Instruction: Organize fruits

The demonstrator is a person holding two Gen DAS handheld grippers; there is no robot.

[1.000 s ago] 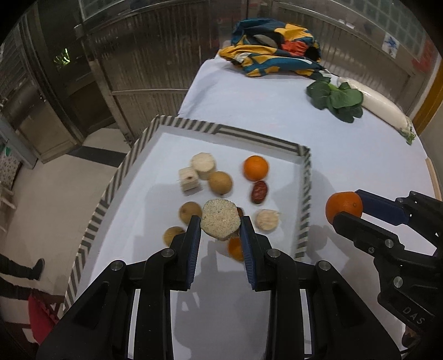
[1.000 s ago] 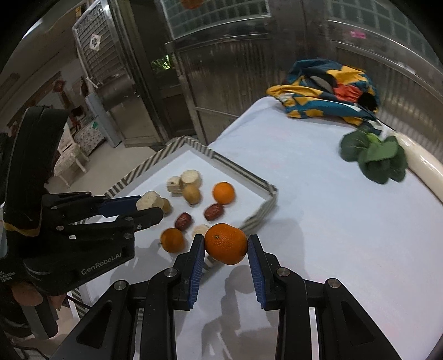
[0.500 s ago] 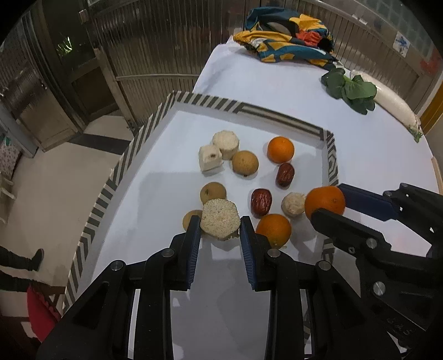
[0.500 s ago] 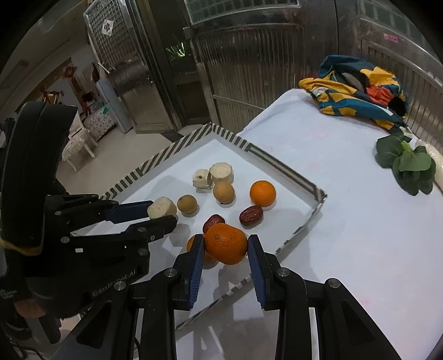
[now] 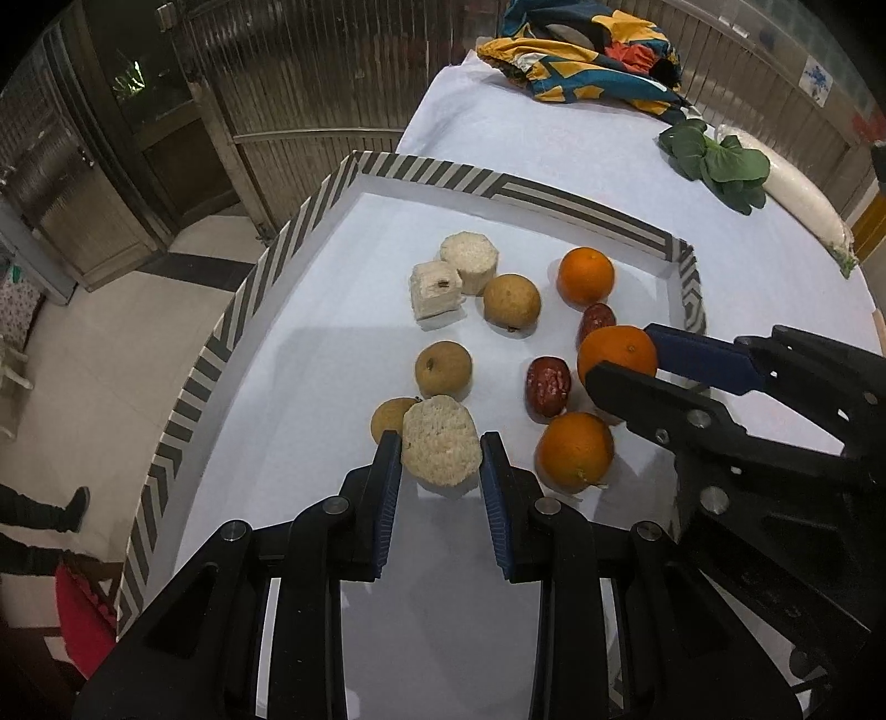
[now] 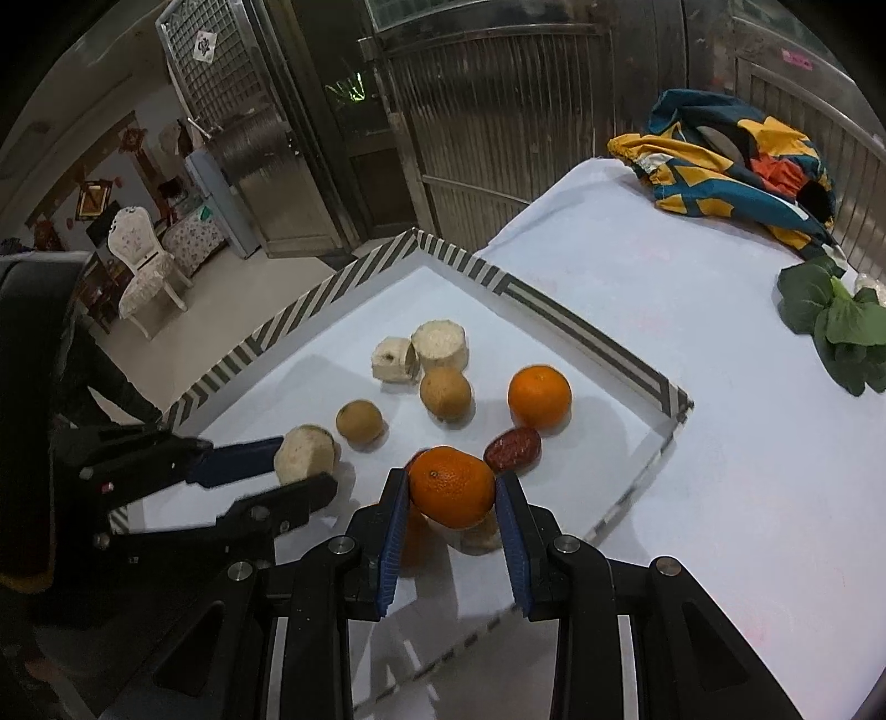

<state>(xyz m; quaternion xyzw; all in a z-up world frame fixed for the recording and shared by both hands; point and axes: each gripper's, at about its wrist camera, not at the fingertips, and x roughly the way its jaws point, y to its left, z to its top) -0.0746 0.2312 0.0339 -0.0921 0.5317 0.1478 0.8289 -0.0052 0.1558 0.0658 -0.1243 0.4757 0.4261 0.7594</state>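
Note:
My left gripper [image 5: 441, 455] is shut on a pale beige round chunk [image 5: 440, 442], held low over the near part of the striped-rim tray [image 5: 482, 183]. My right gripper [image 6: 451, 490] is shut on an orange [image 6: 451, 487], held above the tray's right side; it also shows in the left wrist view [image 5: 617, 354]. In the tray lie two more oranges [image 5: 586, 275] [image 5: 575, 451], red dates [image 5: 548, 385], brown round fruits [image 5: 511, 302] [image 5: 443, 368] and two pale chunks [image 5: 469, 256] [image 5: 436, 288].
The tray sits on a white-clothed table [image 6: 720, 387]. Green leafy vegetables [image 5: 720, 163], a white radish [image 5: 797, 194] and a colourful cloth [image 5: 581, 52] lie at the far end. A metal gate and floor are beyond the left edge.
Both grippers have moved forward and down over the tray with their loads. The right gripper's orange came from outside the tray's right rim to above its inside.

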